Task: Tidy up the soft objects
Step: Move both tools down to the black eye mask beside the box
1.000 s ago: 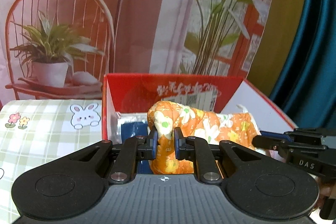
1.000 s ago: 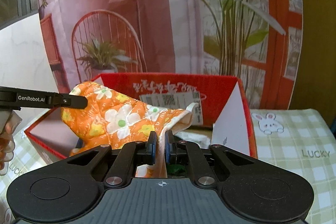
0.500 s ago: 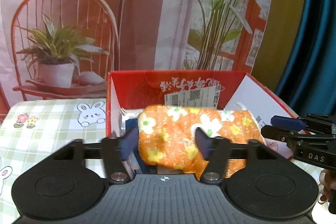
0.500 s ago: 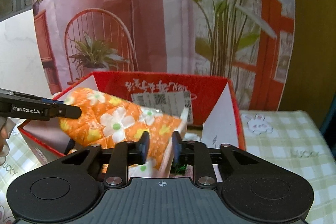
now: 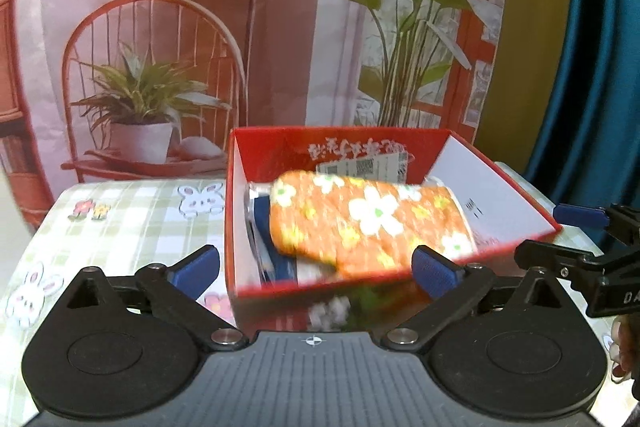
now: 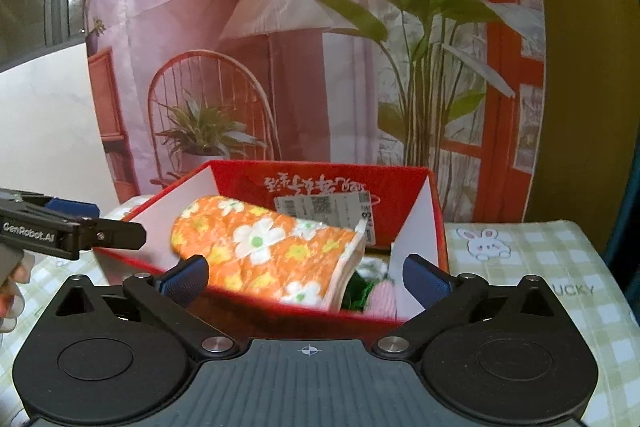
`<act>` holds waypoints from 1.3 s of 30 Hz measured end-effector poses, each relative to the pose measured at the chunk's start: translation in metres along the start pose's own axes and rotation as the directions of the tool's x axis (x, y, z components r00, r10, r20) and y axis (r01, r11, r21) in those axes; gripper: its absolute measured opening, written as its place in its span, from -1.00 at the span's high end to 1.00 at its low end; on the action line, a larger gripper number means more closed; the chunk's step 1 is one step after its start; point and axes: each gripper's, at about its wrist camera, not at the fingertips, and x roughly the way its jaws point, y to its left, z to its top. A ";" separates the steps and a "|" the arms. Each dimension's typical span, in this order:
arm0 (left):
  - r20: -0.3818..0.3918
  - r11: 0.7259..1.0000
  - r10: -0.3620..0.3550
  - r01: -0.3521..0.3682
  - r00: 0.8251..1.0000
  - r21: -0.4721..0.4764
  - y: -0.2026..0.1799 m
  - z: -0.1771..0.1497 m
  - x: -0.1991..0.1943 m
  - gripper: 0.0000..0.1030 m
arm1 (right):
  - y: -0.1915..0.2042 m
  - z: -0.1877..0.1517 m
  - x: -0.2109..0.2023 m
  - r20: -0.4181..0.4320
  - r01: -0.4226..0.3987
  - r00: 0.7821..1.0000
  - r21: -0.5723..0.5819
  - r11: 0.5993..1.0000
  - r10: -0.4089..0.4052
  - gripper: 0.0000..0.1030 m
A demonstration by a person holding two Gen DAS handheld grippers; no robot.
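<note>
While both sets of fingers are opening wide with nothing pinched, the left gripper (image 5: 316,269) and right gripper (image 6: 306,277) hang before the red cardboard box (image 5: 496,187) on the green checked worktop (image 5: 132,223). Inside it lies the folded orange flower-print cloth (image 5: 368,223), touching neither gripper.
</note>
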 end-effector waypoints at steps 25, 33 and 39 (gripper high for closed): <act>-0.223 0.998 0.067 -0.070 0.973 -0.005 -0.029 -0.099 0.012 -1.00 | 0.016 -0.099 -0.003 -0.170 0.114 0.980 0.027 0.993 -0.107 -0.99; -0.243 0.997 0.051 -0.062 0.969 -0.039 -0.023 -0.106 0.020 -1.00 | 0.014 -0.103 0.010 -0.194 0.122 0.975 0.031 0.992 -0.113 -0.99; -0.266 0.992 0.002 -0.034 0.964 -0.118 -0.012 -0.110 0.025 -1.00 | 0.009 -0.105 0.013 -0.204 0.106 0.975 0.063 0.992 -0.092 -0.99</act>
